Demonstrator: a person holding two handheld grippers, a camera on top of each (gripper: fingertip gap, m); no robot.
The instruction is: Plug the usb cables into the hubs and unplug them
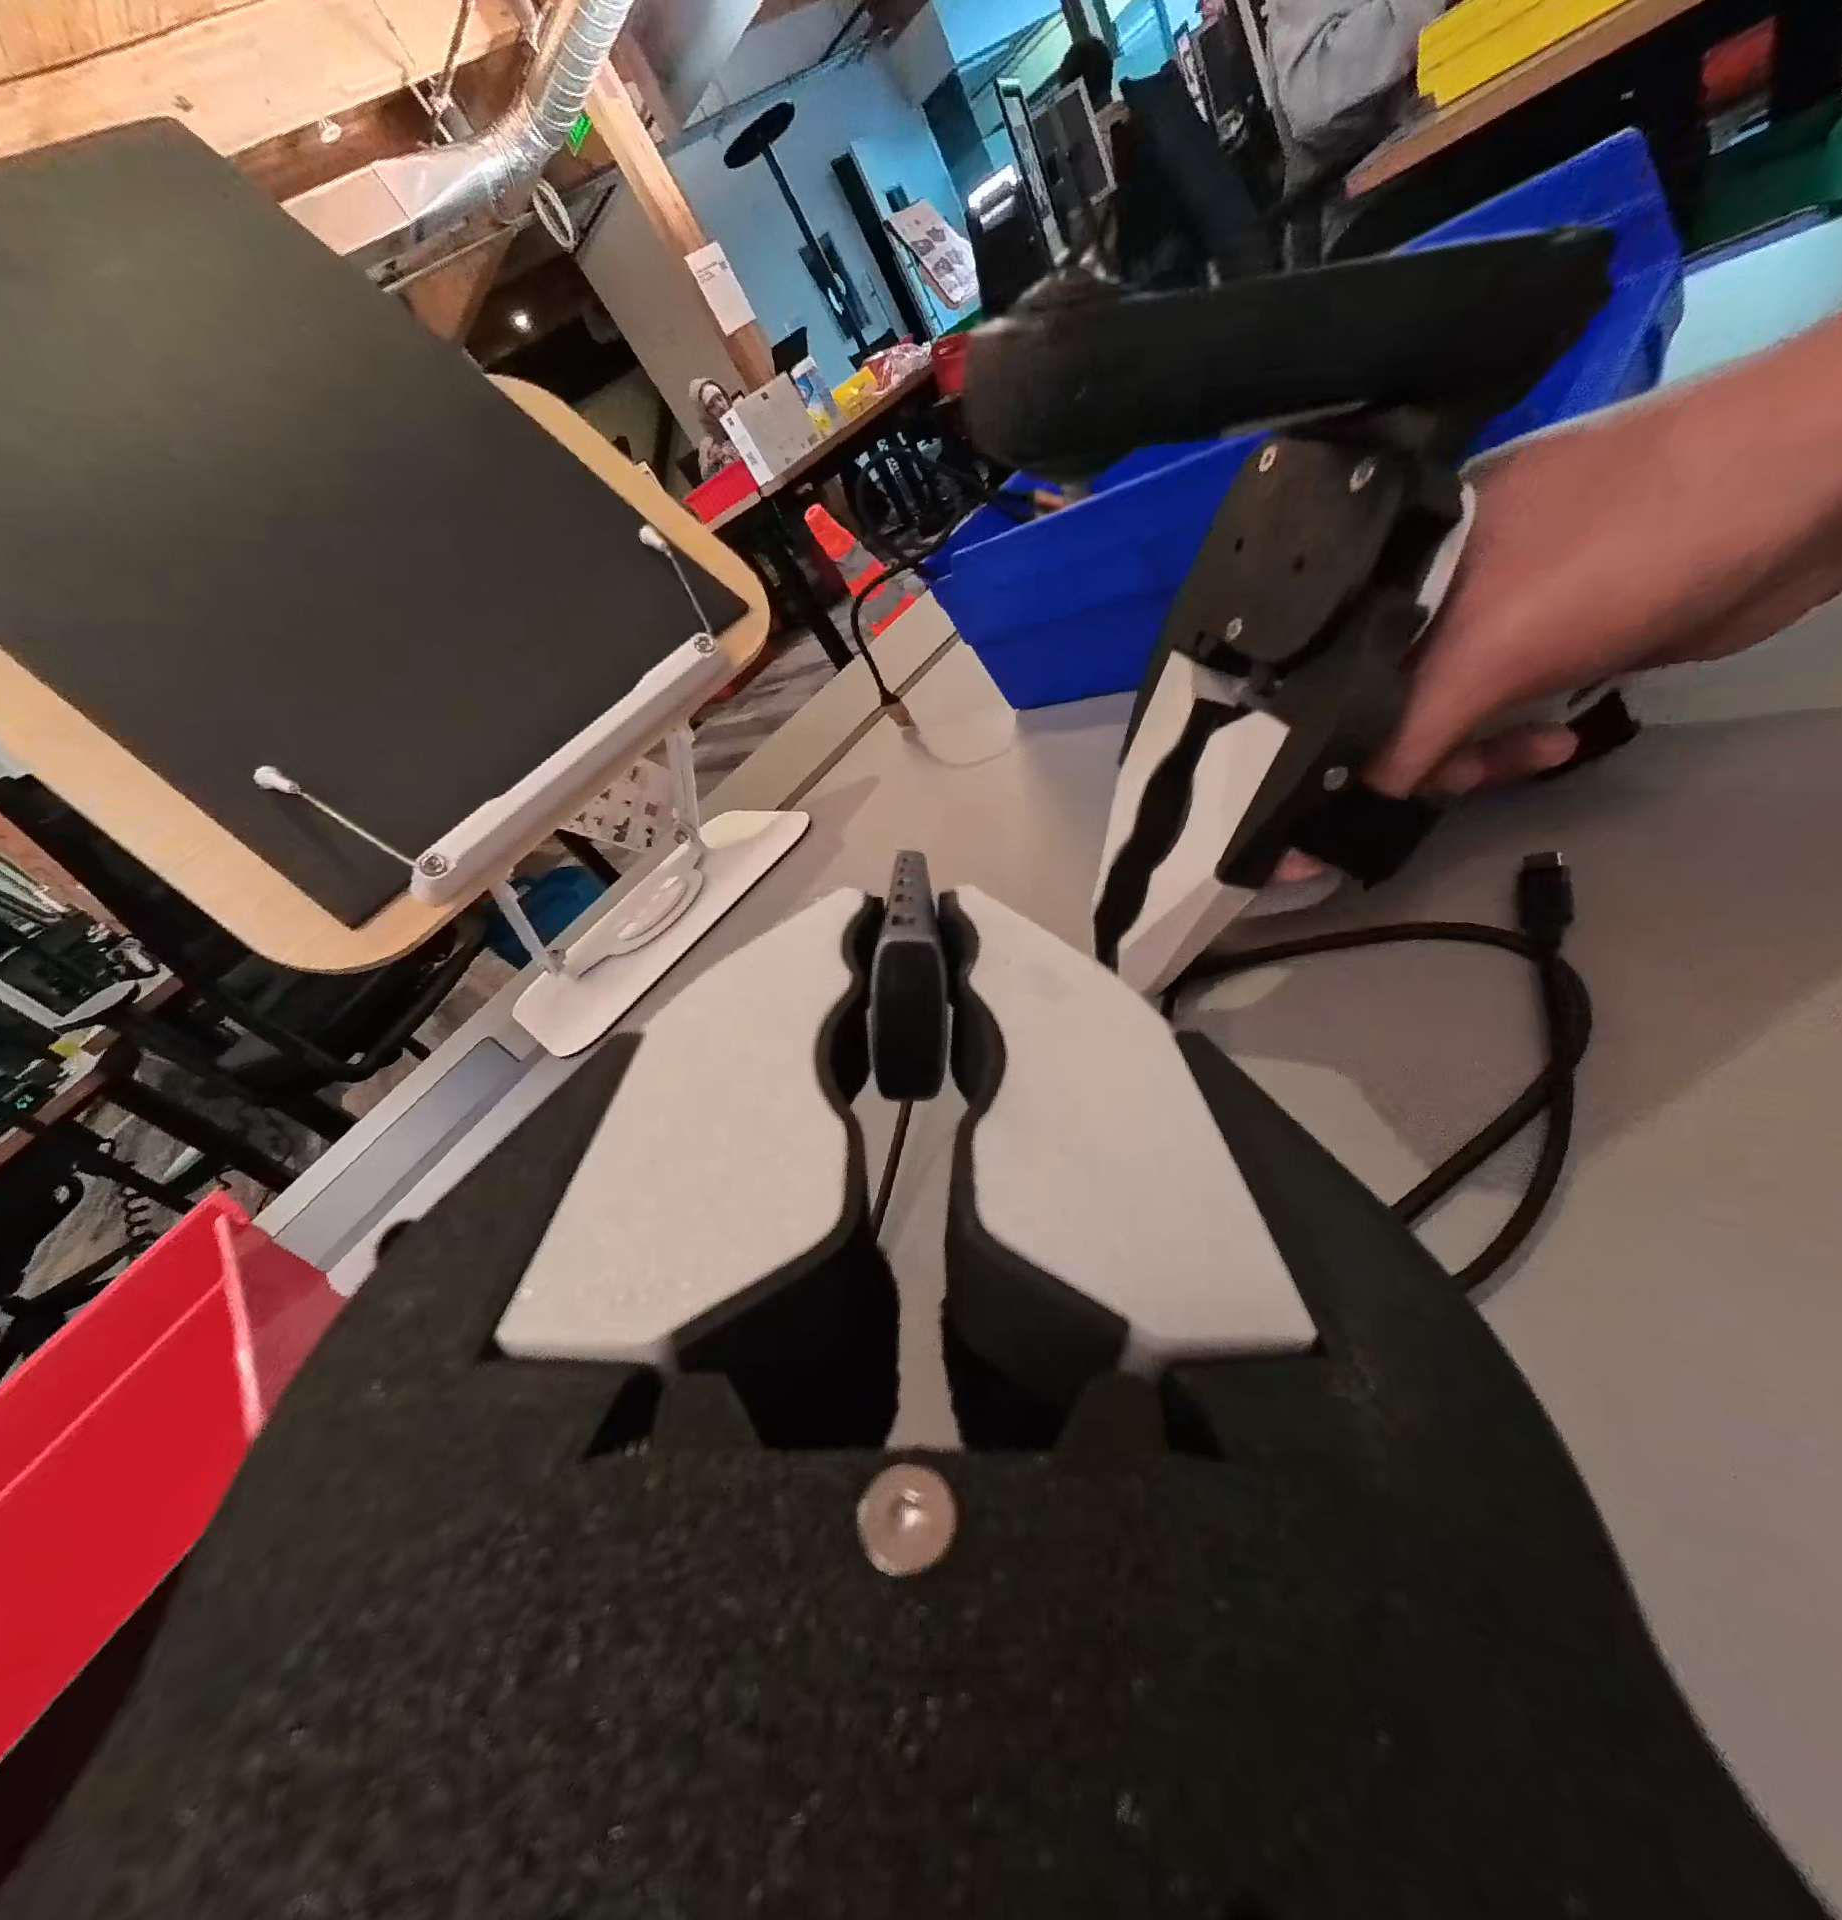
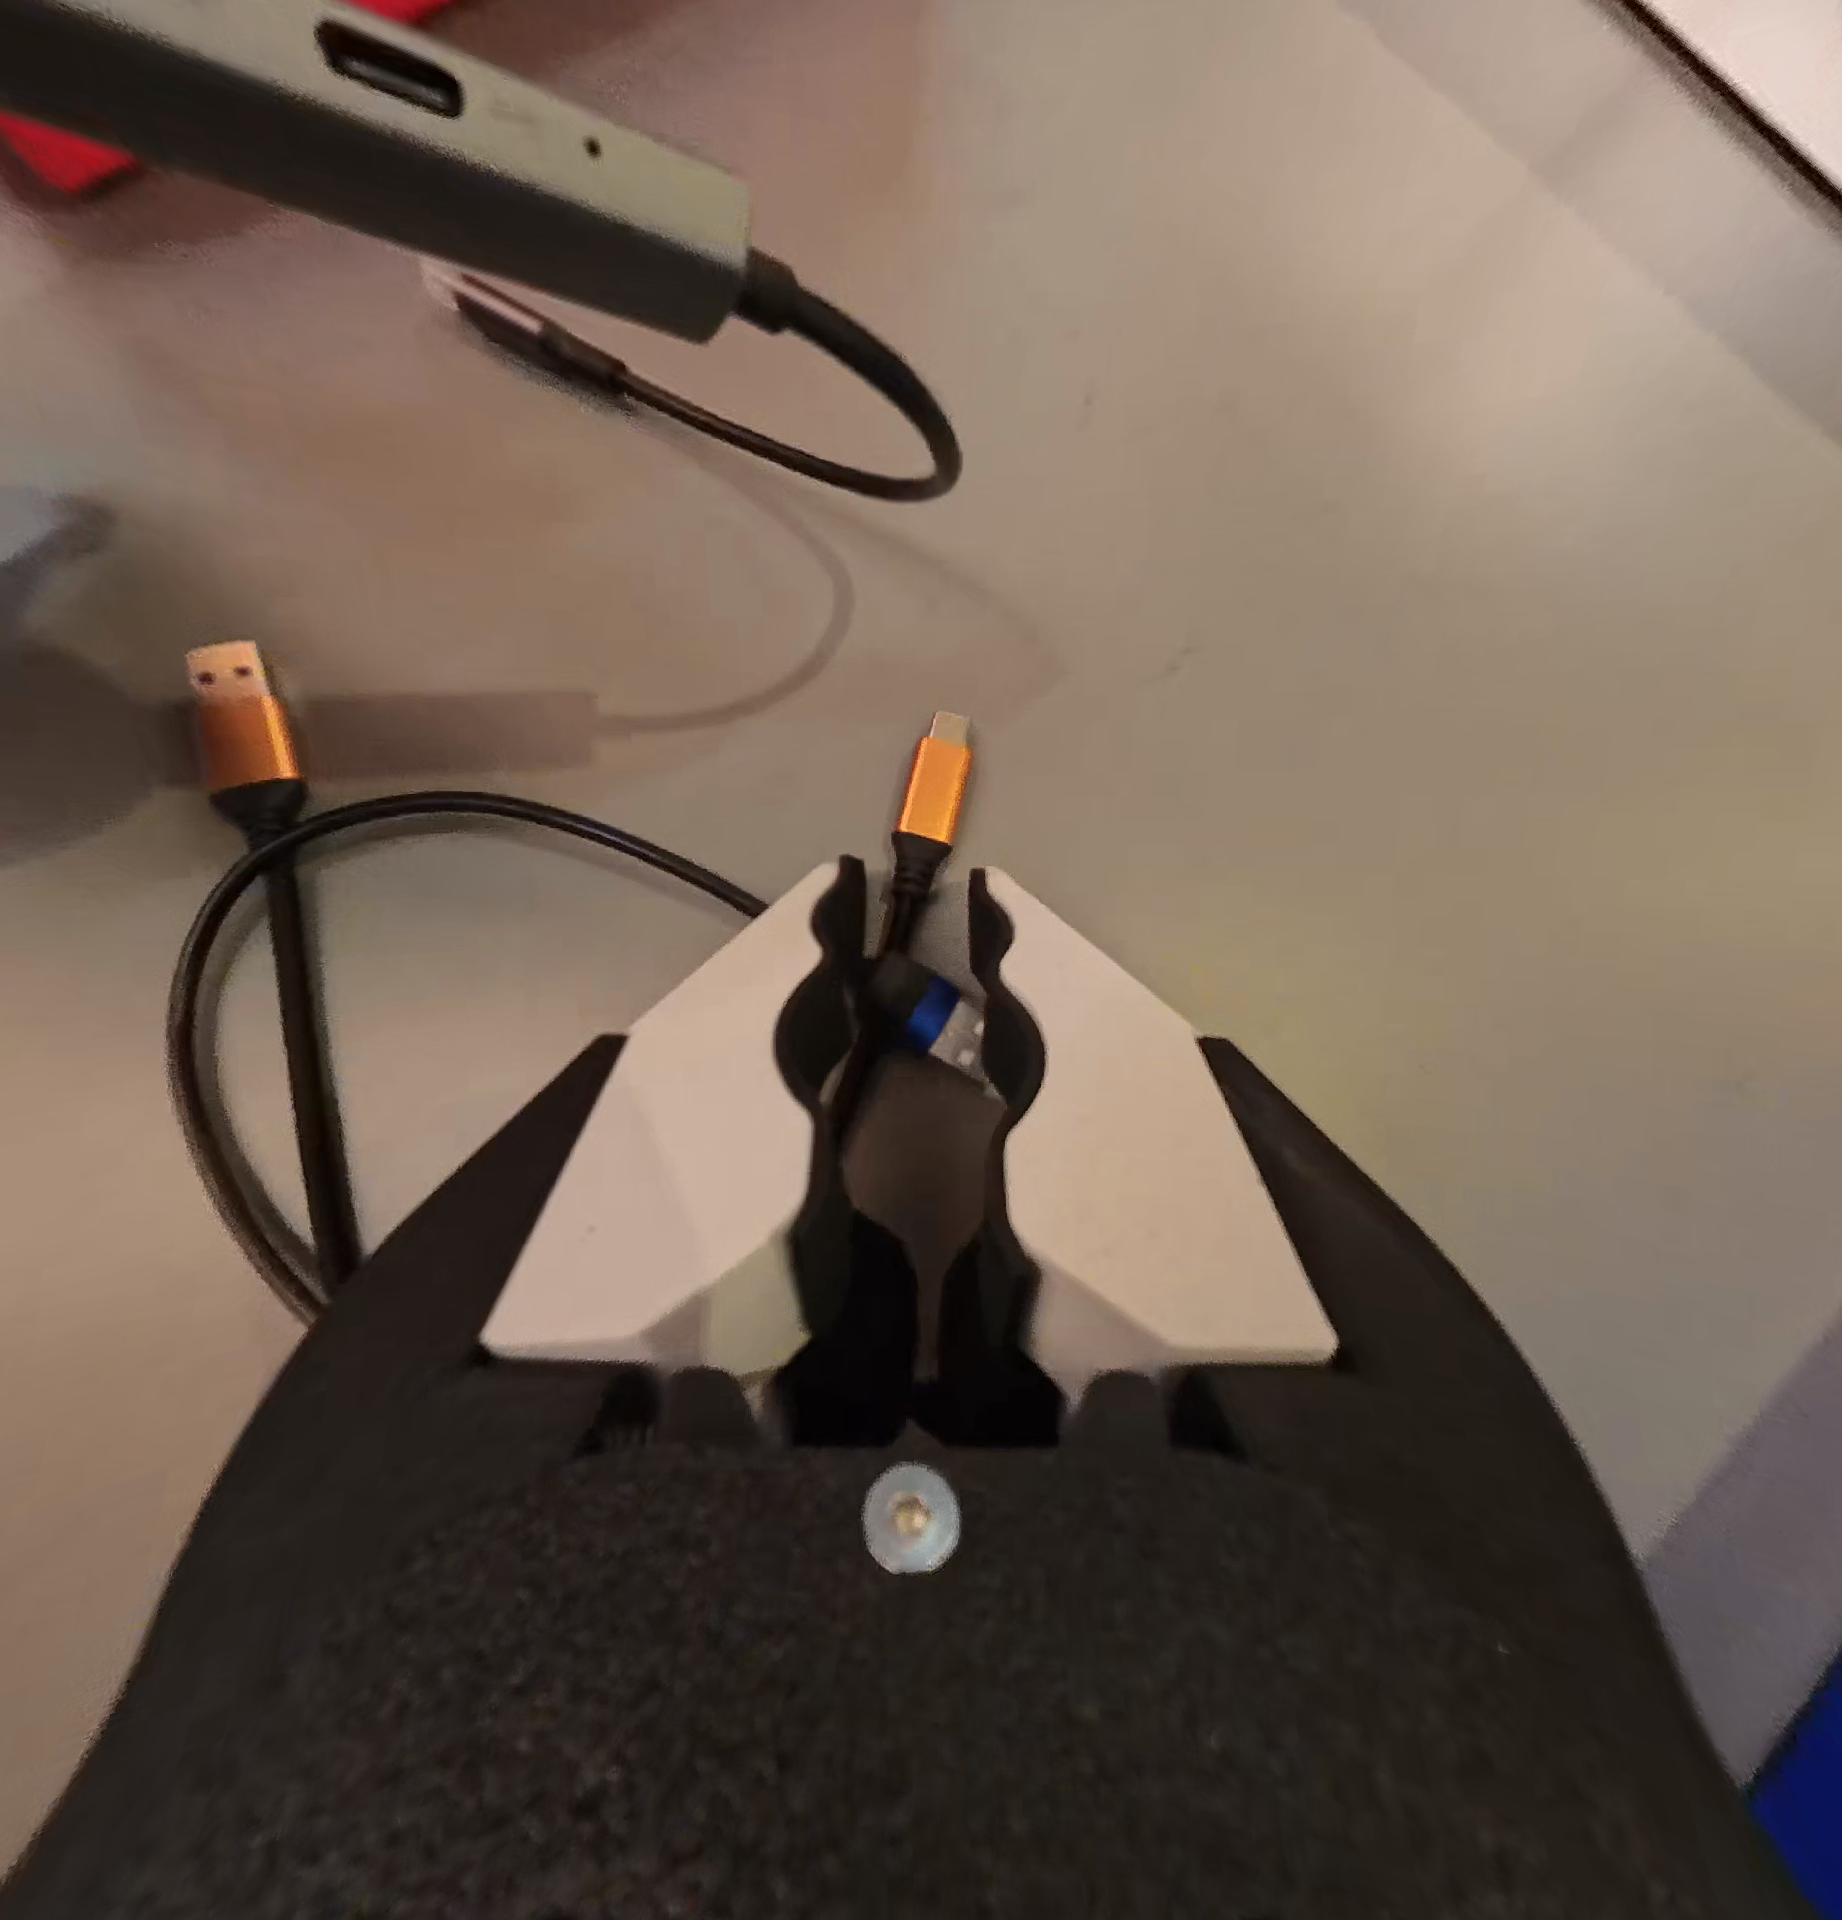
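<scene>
My left gripper point(image 1: 906, 904) is shut on a grey USB hub point(image 1: 904, 997), held on edge above the grey table point(image 1: 1675, 1351), its thin cable hanging below. In the right wrist view the hub point(image 2: 429, 177) crosses the top left, and its short black lead point(image 2: 875, 416) curls to a plug. My right gripper point(image 2: 912, 878) points down at the table. It is shut on a blue-collared USB plug point(image 2: 948, 1023) lying slantwise between the pads. An orange USB-C plug point(image 2: 936, 779) lies just past the tips. An orange USB-A plug point(image 2: 244, 727) lies to the left.
A hand point(image 1: 1623, 582) holds the right gripper point(image 1: 1114, 935) over a looped black cable point(image 1: 1551, 1101). A dark board on a white stand point(image 1: 668, 935) is at the left. A blue bin point(image 1: 1083, 582) stands behind, and a red bin point(image 1: 96, 1382) at the table's left edge. Tip to tip, the grippers are about 15 centimeters apart.
</scene>
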